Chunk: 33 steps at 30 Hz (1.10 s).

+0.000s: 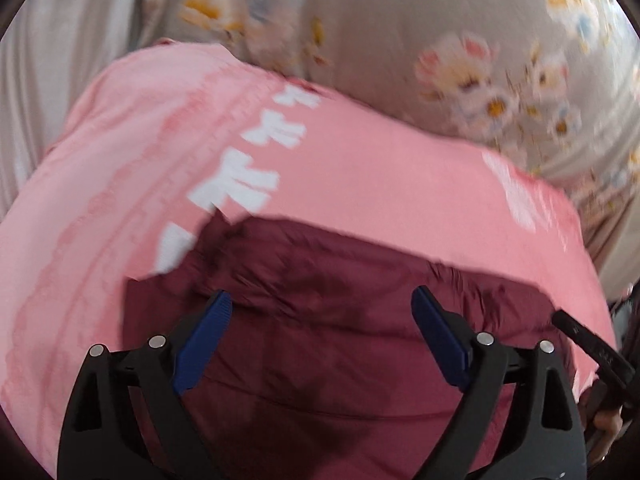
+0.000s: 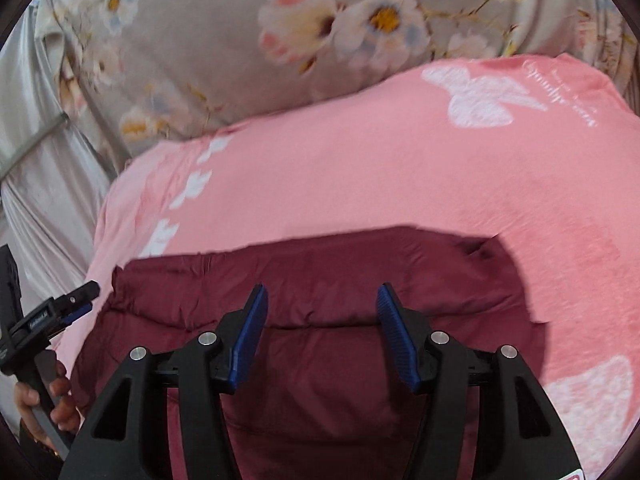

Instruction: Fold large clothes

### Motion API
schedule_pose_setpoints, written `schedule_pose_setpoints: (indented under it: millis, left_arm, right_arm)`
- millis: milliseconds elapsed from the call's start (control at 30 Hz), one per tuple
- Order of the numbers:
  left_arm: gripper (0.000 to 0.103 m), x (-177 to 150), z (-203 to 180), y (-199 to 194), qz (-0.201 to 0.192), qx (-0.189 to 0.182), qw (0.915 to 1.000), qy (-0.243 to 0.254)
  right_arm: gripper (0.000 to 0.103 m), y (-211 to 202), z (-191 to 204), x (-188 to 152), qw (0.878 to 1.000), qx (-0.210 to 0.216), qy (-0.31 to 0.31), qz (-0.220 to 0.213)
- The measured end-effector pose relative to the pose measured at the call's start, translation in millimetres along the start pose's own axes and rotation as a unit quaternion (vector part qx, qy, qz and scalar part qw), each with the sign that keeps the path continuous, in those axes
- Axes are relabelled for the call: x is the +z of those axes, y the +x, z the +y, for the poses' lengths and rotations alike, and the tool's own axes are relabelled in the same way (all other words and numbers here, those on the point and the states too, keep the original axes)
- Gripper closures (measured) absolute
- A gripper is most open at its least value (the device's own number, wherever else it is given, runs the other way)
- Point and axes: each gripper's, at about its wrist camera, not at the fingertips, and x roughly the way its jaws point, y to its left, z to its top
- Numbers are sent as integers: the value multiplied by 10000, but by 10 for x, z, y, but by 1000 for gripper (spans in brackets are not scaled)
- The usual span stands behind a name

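Both tools (image 1: 322, 300) (image 2: 320, 300) agape over maroon garment (image 2: 320, 280)

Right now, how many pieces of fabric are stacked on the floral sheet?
2: a maroon garment nearest the grippers, lying on a pink blanket; more may hide underneath.

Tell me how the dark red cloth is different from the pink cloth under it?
The dark red cloth is plain, while the pink cloth has white shapes printed on it. The dark red cloth is the smaller patch and lies on top; the pink cloth spreads out past it on the far side and both flanks. The dark red cloth shows puffy creases; the pink cloth looks smoother. Both are soft fabric lying on the flowered sheet.
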Motion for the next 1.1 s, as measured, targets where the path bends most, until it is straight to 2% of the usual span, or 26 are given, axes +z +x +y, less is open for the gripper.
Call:
schedule_pose_setpoints:
  millis: [100, 133, 167, 200, 300, 467, 633, 733, 833, 1100]
  left_arm:
    - [14, -130, -101, 251, 290, 12, 9996, 25]
    - [14, -150, -110, 347, 396, 40, 9992, 3]
    - [15, -165, -111, 397, 437, 94, 9990, -5]
    - [15, -164, -110, 473, 484, 189, 9987, 13]
    - [15, -81, -108, 540, 513, 324, 9982, -20]
    - [15, 180, -145, 489, 252, 139, 9994, -187]
    - [15, 245, -130, 888, 457, 527, 9975, -79]
    - [11, 186, -118, 973, 330, 580, 9978, -8]
    - [9, 113, -171, 1028, 238, 697, 9971, 164]
    - [7, 69, -154, 1076, 194, 685, 9973, 153]
  right_arm:
    - [51, 269, 30, -39, 9995, -107, 40, 298]
    - [69, 329, 45, -24, 9993, -116, -30, 353]
    - [94, 370, 60, 7, 9989, -136, -102, 432]
    - [102, 385, 67, 40, 9986, -127, -137, 496]
    - [102, 308, 125, 207, 9993, -110, -254, 263]
    - [102, 222, 231, 434, 9991, -43, -374, -197]
    - [102, 650, 212, 386, 9985, -273, -454, 161]
    - [103, 776, 88, 310, 9990, -223, -180, 342]
    - [103, 803, 25, 251, 9992, -184, -9, 343]
    - [103, 825, 23, 186, 9996, -226, 46, 188]
